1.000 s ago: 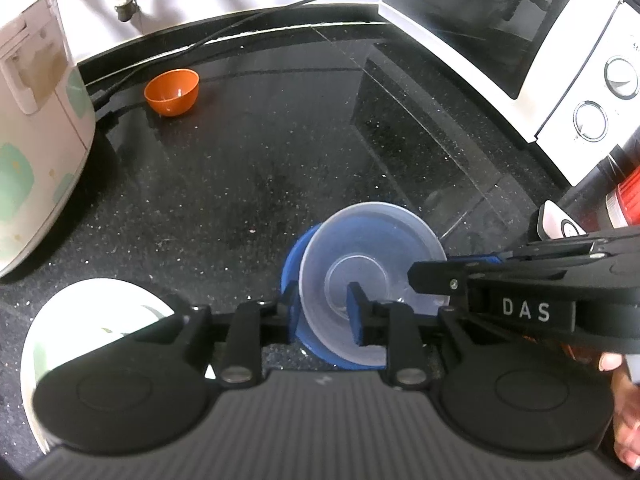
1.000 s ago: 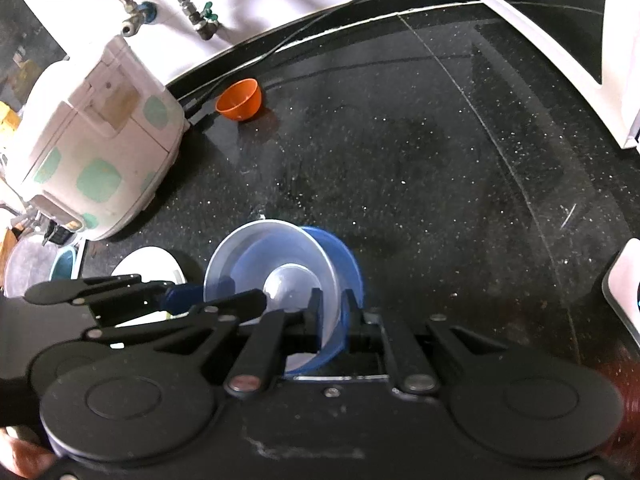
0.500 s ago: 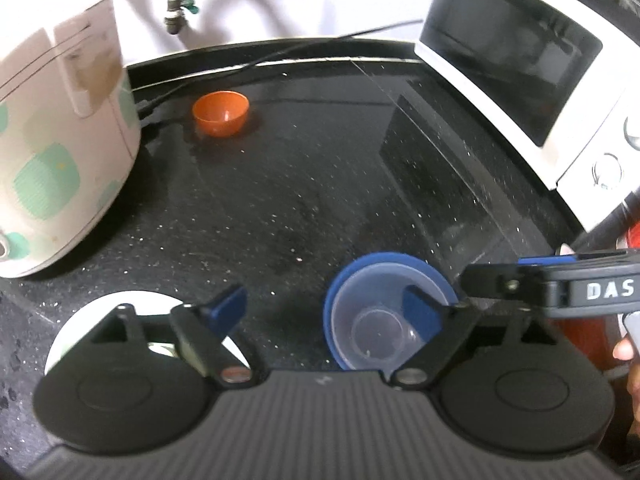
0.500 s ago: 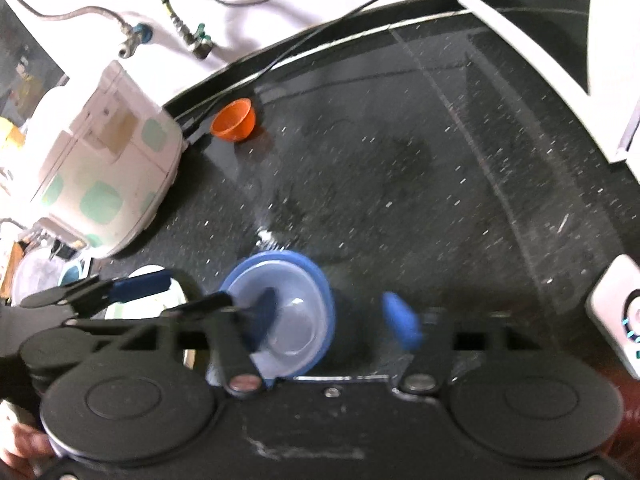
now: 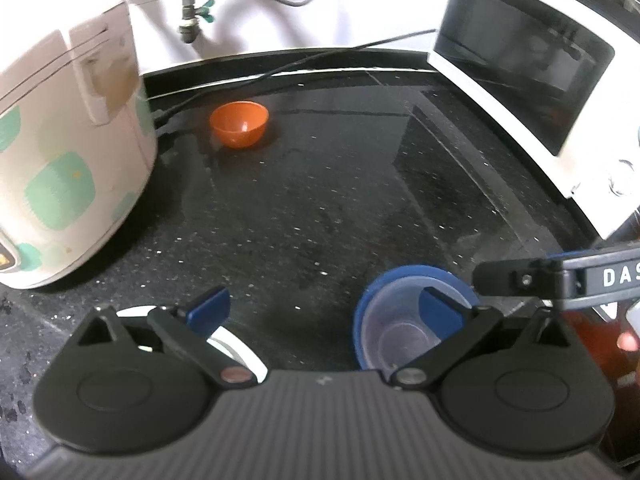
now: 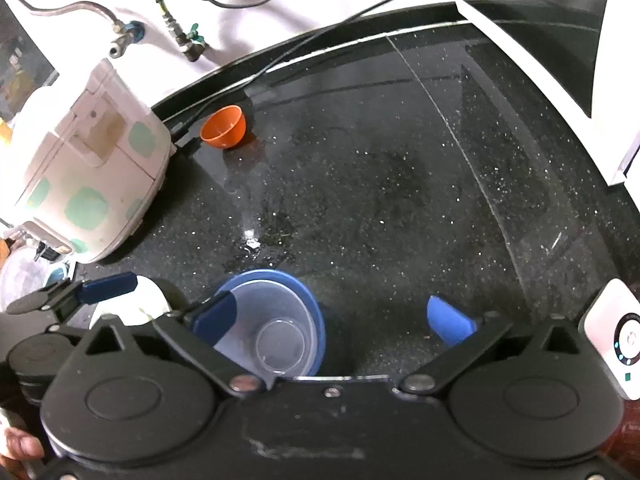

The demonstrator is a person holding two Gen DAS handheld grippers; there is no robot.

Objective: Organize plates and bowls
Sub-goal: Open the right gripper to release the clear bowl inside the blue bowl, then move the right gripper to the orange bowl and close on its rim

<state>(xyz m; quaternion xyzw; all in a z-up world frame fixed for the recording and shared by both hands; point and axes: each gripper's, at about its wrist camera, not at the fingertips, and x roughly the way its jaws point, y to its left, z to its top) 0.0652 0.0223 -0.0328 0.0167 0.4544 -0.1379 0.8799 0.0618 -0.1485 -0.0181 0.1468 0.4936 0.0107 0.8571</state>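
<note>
At the near counter edge, both the left gripper (image 5: 324, 308) and right gripper (image 6: 344, 316) are opening, nothing between their jaws — the clear bowl (image 6: 276, 332), a second ago clamped, now sits released inside the blue bowl (image 6: 318, 312), nesting apparently done.

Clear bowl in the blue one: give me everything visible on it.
The clear bowl looks like thin translucent plastic, round, with a flat circular base visible through it. It sits upright, nested inside the blue bowl, whose rim shows around it, on the black speckled counter. It looks empty. Both tongs are opening; no pad presses on it. In the right wrist view one blue pad of the right tongs overlaps its near rim; contact cannot be told. The left tongs stand beside it.
</note>
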